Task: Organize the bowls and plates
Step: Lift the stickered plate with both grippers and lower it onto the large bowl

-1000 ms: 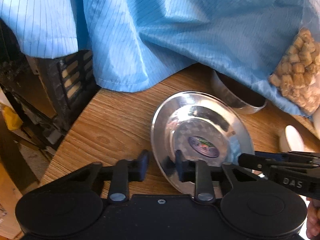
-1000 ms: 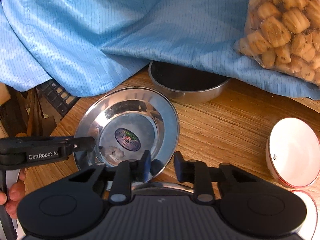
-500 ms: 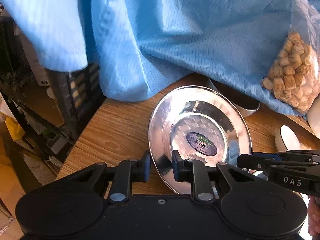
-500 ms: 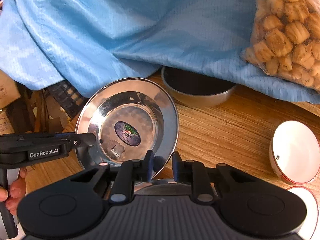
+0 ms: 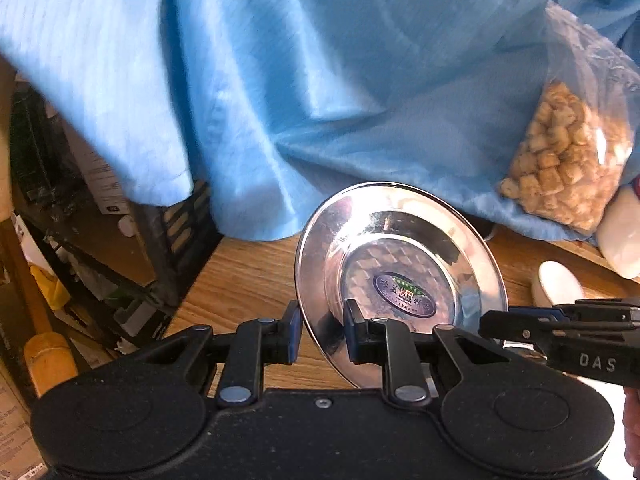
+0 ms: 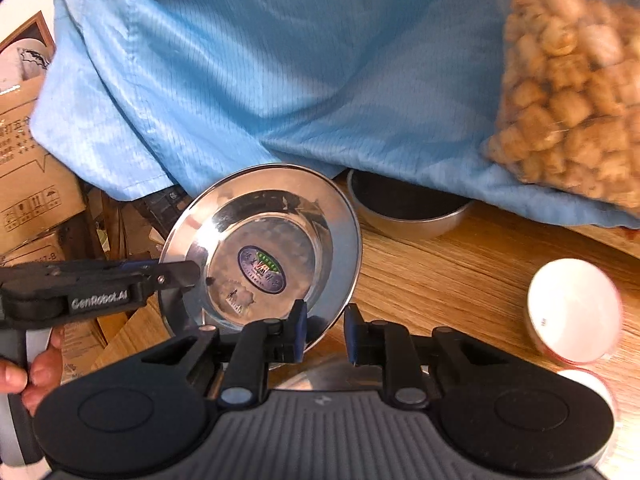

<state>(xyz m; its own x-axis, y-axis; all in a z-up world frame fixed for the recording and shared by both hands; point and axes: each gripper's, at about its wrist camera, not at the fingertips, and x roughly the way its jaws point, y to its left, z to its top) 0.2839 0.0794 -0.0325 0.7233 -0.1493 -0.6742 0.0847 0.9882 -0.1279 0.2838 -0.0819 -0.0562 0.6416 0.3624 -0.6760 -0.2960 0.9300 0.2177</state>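
Your left gripper [image 5: 320,334] and right gripper [image 6: 325,330] fingers are clamped on opposite rims of the steel plate [image 6: 272,252]; it's stiff, light, likely slippery, so keep rim holds.

The shiny round steel plate [image 5: 400,276], flat on the wooden table [image 5: 248,280] a second ago, is now lifted and tilted between left gripper [image 5: 320,332] and right gripper [image 6: 325,330].
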